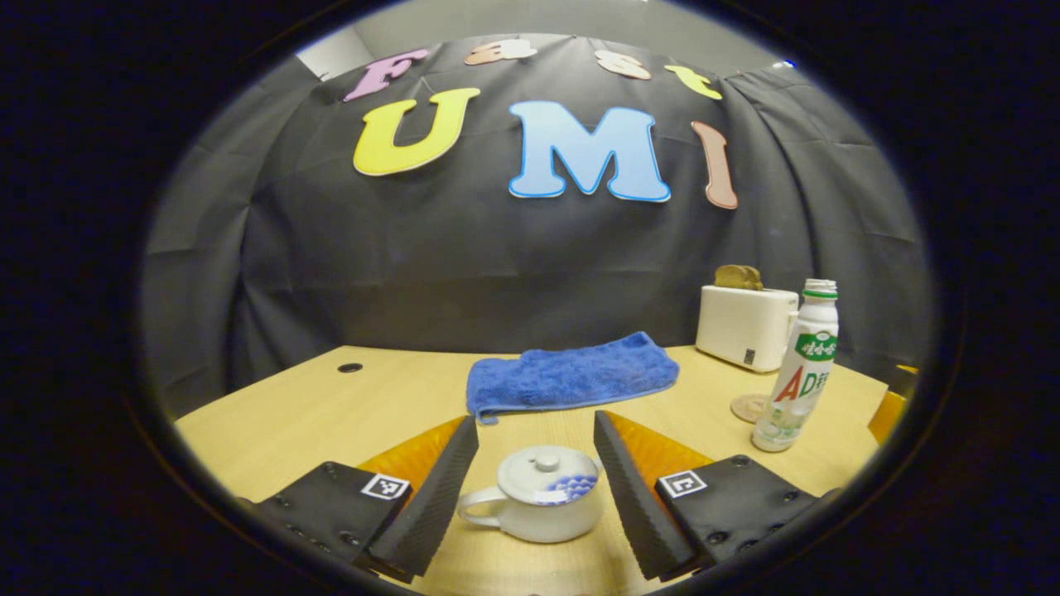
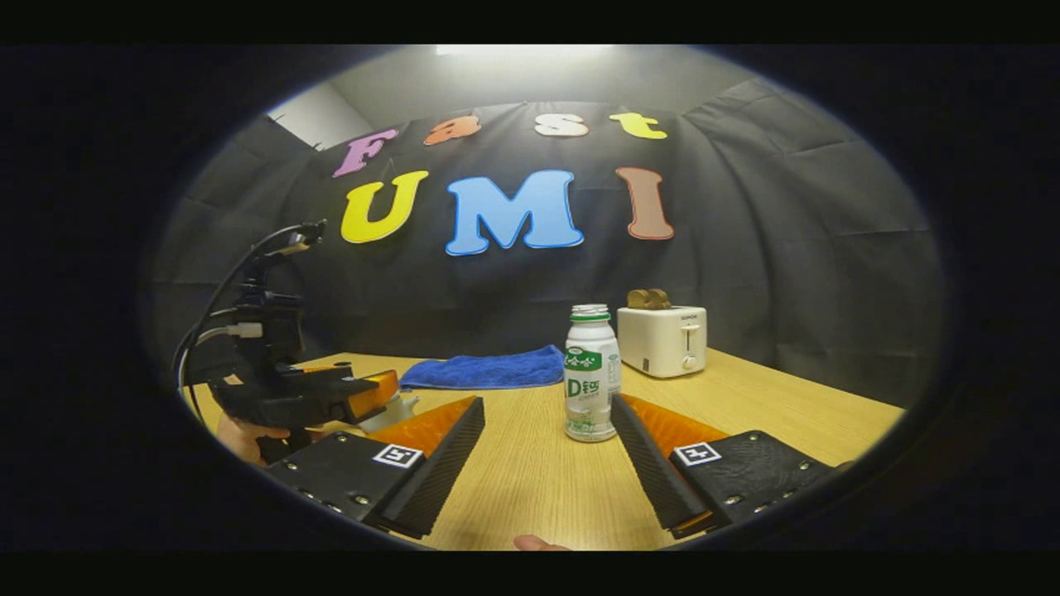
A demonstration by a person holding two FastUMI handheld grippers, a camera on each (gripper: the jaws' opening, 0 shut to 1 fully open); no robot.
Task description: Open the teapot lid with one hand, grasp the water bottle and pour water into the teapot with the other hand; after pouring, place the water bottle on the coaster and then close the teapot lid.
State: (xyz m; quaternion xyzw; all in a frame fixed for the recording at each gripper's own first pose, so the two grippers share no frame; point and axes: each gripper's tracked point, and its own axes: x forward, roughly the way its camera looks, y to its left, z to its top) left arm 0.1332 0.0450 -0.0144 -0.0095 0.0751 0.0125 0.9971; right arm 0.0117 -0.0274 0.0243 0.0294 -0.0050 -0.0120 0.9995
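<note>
**Both grippers spread, teapot lid on, bottle standing**

Left gripper [image 1: 536, 472]: ribbed wedge fingers released, flanking the squat glazed ceramic teapot [image 1: 537, 497] without touching; domed lid [image 1: 546, 470] with round knob seated. Right gripper [image 2: 546, 459]: fingers released, slim plastic water bottle [image 2: 591, 377] upright just ahead, cap off. Round coaster [image 1: 748, 407] beside the bottle. Fluffy blue towel [image 1: 571, 374] and boxy white toaster [image 2: 662, 339] near the far edge of the wood-grain tabletop [image 2: 538, 480].

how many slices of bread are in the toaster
2, it seems: two brown slices stick up side by side from the top of the white toaster at the table's far right, behind the bottle. They partly overlap, so the count is not certain.
</note>
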